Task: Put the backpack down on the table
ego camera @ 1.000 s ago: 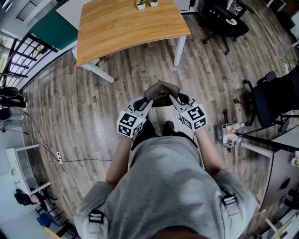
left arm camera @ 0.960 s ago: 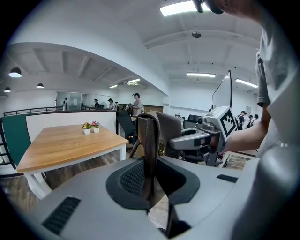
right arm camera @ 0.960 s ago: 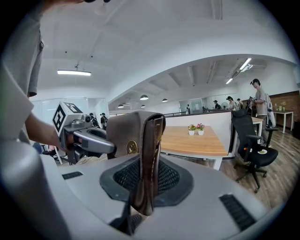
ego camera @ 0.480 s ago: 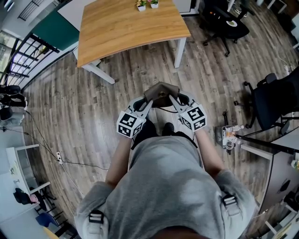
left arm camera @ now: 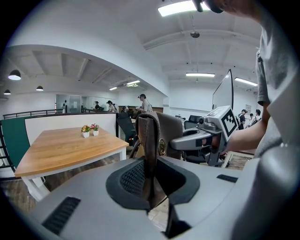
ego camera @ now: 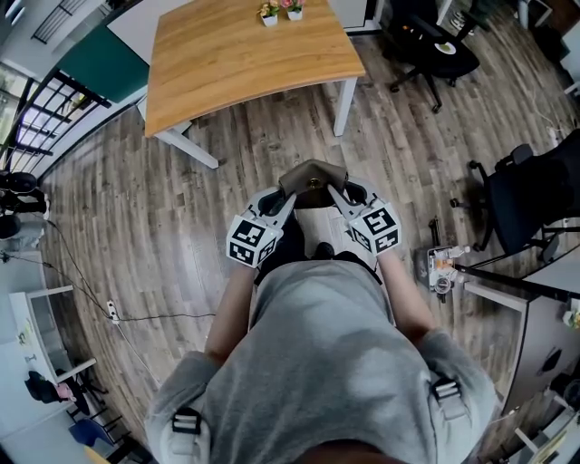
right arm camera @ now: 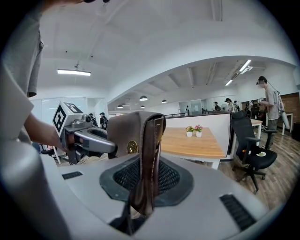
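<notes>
Wood-plank floor (ego camera: 136, 227) fills most of the head view. Pale wooden table (ego camera: 245, 63) stands ahead of the person, well apart from the load.

Brown leather backpack (ego camera: 313, 174) hangs in the air in front of the person's body, over the floor, not yet above the table.

Left gripper (left arm camera: 151, 173): jaws clamped on a leather fold at one side of the bag. Right gripper (right arm camera: 143, 183): clamped likewise on the other side.

Judgement: lift done, carry under way. Left to do: reach the table, lower the bag, release both grips.

Two small flower pots (ego camera: 279, 11) sit at the table's far edge and should be avoided on set-down.
</notes>
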Motion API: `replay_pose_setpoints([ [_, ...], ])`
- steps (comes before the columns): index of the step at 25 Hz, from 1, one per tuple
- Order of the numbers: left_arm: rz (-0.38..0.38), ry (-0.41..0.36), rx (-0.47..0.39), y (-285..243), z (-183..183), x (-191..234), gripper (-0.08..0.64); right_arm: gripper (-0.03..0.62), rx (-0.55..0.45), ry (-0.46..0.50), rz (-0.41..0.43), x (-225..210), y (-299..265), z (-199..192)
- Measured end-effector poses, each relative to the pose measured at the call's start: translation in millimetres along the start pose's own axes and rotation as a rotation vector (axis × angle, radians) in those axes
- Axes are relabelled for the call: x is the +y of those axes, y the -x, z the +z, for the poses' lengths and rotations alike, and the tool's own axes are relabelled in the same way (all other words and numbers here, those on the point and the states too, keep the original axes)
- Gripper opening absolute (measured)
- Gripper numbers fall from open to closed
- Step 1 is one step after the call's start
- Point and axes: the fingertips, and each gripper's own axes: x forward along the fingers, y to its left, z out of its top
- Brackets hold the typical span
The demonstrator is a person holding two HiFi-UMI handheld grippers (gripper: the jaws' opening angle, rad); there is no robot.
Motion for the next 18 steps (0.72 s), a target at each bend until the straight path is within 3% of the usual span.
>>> replay_pose_setpoints([
  [18,-0.031,0.002,-0.006,-33.5,12.4,43.5,0.067,0.074,0.021,-0.009,-0.036,-32.3,-36.2,9.7],
])
